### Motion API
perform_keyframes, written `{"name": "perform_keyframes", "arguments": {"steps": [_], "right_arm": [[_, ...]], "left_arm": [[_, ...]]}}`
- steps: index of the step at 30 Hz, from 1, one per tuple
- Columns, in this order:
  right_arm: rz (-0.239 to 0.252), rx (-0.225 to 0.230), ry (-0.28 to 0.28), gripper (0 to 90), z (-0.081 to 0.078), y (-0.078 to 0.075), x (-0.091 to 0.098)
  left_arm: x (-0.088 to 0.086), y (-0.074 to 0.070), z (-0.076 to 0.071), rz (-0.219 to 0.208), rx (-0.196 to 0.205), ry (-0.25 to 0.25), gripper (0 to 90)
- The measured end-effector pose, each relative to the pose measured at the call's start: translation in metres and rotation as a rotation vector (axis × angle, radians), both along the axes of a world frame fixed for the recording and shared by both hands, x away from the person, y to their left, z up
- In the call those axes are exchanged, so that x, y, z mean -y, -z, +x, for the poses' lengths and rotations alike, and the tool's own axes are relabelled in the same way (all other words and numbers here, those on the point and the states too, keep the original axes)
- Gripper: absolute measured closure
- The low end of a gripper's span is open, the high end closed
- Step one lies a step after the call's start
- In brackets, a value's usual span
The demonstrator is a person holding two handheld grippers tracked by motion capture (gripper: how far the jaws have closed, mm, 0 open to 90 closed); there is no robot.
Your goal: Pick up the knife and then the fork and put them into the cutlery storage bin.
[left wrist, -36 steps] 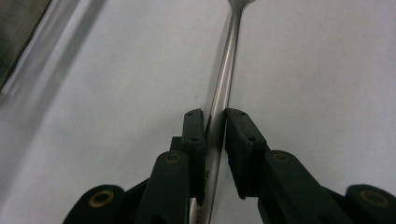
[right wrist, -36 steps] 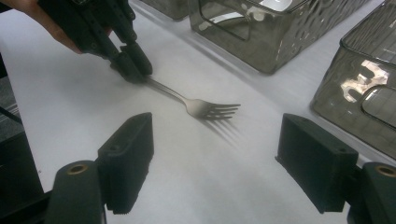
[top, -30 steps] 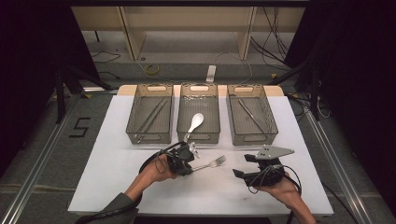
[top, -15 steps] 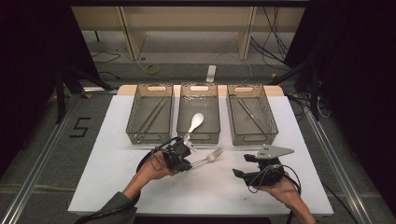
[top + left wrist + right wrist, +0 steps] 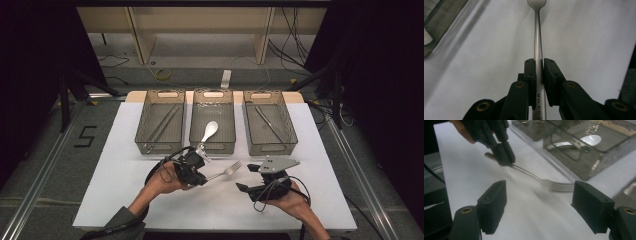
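A metal fork is held by its handle in my left gripper, just above the white table in the high view. In the left gripper view the fork handle runs straight up between the two pads, and my left gripper is shut on it. My right gripper is to the right of the tines, jaws wide apart. In the right gripper view my right gripper is open and holds nothing; the fork hangs ahead of the gap, with the left gripper clamped on its far end.
Three mesh baskets stand in a row at the back of the table. The left basket and right basket hold long thin utensils. The middle basket holds a white spoon, which is also in the right gripper view.
My right gripper has shifted left toward the fork's tines. The left gripper keeps hold of the fork, and the tines have tipped up a little off the table.
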State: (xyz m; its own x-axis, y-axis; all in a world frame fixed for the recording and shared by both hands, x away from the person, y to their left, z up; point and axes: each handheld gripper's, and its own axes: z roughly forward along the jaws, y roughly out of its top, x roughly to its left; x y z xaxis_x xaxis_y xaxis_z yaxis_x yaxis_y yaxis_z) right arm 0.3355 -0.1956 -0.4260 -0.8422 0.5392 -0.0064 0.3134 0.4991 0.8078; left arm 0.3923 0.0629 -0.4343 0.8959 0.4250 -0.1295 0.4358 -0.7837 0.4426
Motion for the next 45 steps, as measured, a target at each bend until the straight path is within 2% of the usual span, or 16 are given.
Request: {"name": "perform_keyframes", "arguments": {"steps": [3, 6, 10, 12, 14, 20, 24, 29, 32, 36, 38, 41, 43, 44, 45], "right_arm": [[-0.044, 0.013, -0.045, 28.6, 0.000, 0.004, -0.016], [-0.103, 0.037, -0.078, 28.6, 0.001, 0.009, -0.031], [-0.155, 0.052, -0.123, 30.2, 0.002, 0.014, -0.045], [-0.179, 0.065, -0.139, 31.6, 0.002, 0.017, -0.049], [-0.201, 0.073, -0.140, 33.1, 0.001, 0.018, -0.051], [-0.265, 0.104, -0.162, 37.8, -0.002, 0.022, -0.055], [-0.309, 0.132, -0.194, 43.8, -0.004, 0.026, -0.060], [-0.330, 0.137, -0.219, 53.2, -0.007, 0.028, -0.062], [-0.339, 0.139, -0.233, 58.6, -0.008, 0.028, -0.063], [-0.352, 0.156, -0.253, 70.7, -0.009, 0.029, -0.064], [-0.360, 0.165, -0.273, 75.3, -0.009, 0.029, -0.063], [-0.404, 0.183, -0.317, 79.6, -0.011, 0.030, -0.064], [-0.438, 0.201, -0.344, 82.1, -0.011, 0.030, -0.064], [-0.440, 0.200, -0.350, 84.4, -0.011, 0.031, -0.064], [-0.434, 0.190, -0.360, 86.2, -0.012, 0.032, -0.064]], "left_arm": [[0.003, -0.003, -0.004, 0.008, -0.012, 0.023, 80.7], [0.006, -0.007, -0.008, 0.000, -0.024, 0.033, 80.7], [0.008, -0.012, -0.013, -0.012, -0.034, 0.045, 80.6], [0.009, -0.015, -0.014, -0.001, -0.034, 0.058, 80.7], [0.011, -0.017, -0.016, -0.010, -0.045, 0.062, 80.7], [0.017, -0.021, -0.023, -0.011, -0.042, 0.103, 80.6], [0.019, -0.021, -0.025, -0.007, -0.045, 0.111, 80.6], [0.022, -0.021, -0.027, -0.026, -0.065, 0.117, 80.6], [0.022, -0.021, -0.027, -0.019, -0.069, 0.126, 80.6], [0.023, -0.021, -0.028, -0.022, -0.072, 0.124, 80.6], [0.023, -0.020, -0.028, -0.031, -0.077, 0.118, 80.6], [0.022, -0.020, -0.026, -0.024, -0.087, 0.139, 80.5], [0.022, -0.018, -0.025, -0.037, -0.094, 0.135, 80.5], [0.021, -0.018, -0.024, -0.042, -0.077, 0.127, 83.8], [0.020, -0.018, -0.022, -0.051, -0.084, 0.135, 84.2]]}}
